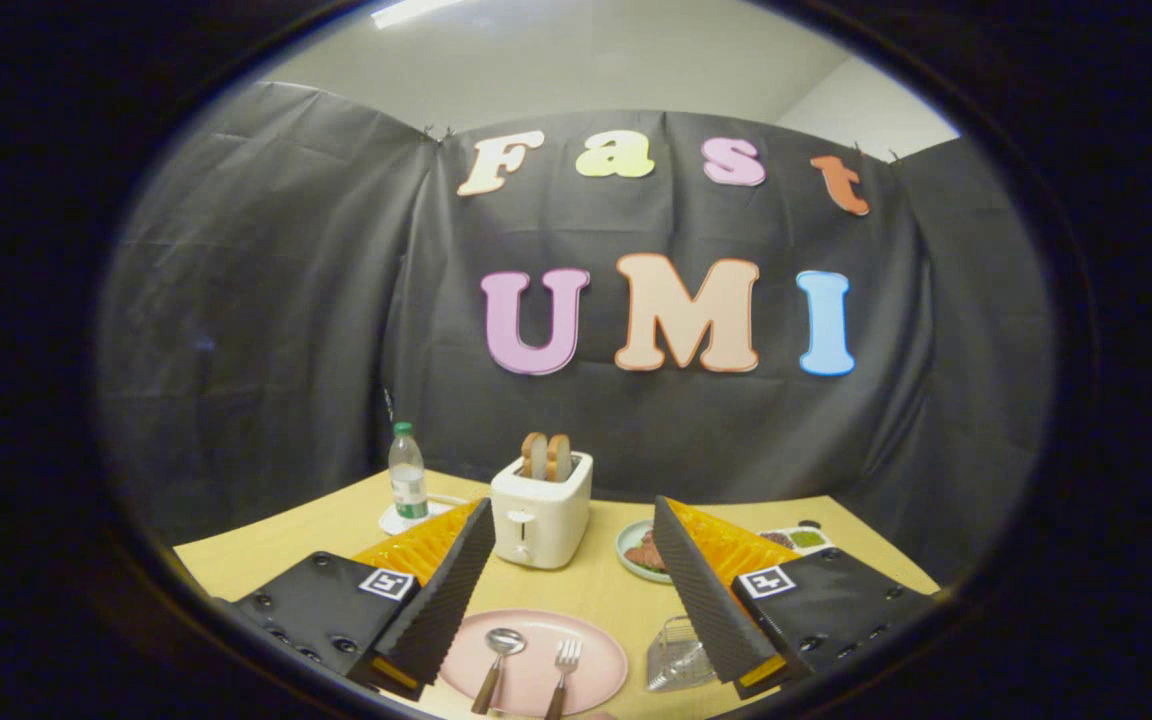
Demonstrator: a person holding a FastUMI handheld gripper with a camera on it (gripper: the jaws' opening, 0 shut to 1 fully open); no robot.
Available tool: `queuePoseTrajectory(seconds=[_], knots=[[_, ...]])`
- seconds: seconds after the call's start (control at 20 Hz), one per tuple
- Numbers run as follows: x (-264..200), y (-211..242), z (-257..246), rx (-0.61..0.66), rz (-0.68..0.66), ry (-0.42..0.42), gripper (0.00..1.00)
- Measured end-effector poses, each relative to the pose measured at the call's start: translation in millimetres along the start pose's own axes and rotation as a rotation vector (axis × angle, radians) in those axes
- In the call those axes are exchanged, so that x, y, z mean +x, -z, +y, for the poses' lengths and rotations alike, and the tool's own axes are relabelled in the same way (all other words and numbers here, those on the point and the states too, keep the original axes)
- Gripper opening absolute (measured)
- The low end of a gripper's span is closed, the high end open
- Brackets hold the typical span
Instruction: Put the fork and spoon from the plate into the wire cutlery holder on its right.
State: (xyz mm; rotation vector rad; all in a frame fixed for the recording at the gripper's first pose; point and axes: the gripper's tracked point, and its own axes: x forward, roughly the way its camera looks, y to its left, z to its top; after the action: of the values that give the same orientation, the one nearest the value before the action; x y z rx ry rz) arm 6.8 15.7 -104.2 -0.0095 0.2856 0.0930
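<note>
Gripper view. The gripper hangs above the near part of the wooden table with its two fingers spread wide and nothing between them, a stance that fits an approach made before either utensil is chosen. The pink plate serves as landmark: it lies below the gap between the fingers. On the plate the spoon and the fork lie side by side and apart, spoon to the left, bowl and tines pointing away from the camera and wooden handles toward it; so laid, each handle can probably be pinched without disturbing its neighbour. Just right of the plate stands the wire cutlery holder, partly covered by the right finger; no utensil can be seen in its visible part, so by this judgement both transfers remain to be done. Beyond the plate stands a white toaster with two slices of bread upright in its slots. Beyond and left of the plate is a clear bottle with a green cap; beyond and right of it, a small dish of dark food.
</note>
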Motion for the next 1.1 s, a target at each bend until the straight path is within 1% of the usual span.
queuePoseTrajectory(seconds=[0.05, 0.1, 0.2, 0.6, 0.85, 1.1], knots=[[1.4, 13.9, 4.7, 0.012, 0.036, -0.022, 1.0], [1.5, 24.8, 4.7, 0.016, 0.063, -0.026, 1.0], [3.6, 48.7, -0.6, 0.011, 0.126, -0.016, 1.0], [-2.2, 150.8, -3.2, -0.026, 0.397, -0.024, 1.0], [-4.7, 193.9, -1.4, -0.057, 0.503, -0.047, 1.0], [-3.9, 223.2, 0.3, -0.1, 0.583, -0.064, 1.0]])
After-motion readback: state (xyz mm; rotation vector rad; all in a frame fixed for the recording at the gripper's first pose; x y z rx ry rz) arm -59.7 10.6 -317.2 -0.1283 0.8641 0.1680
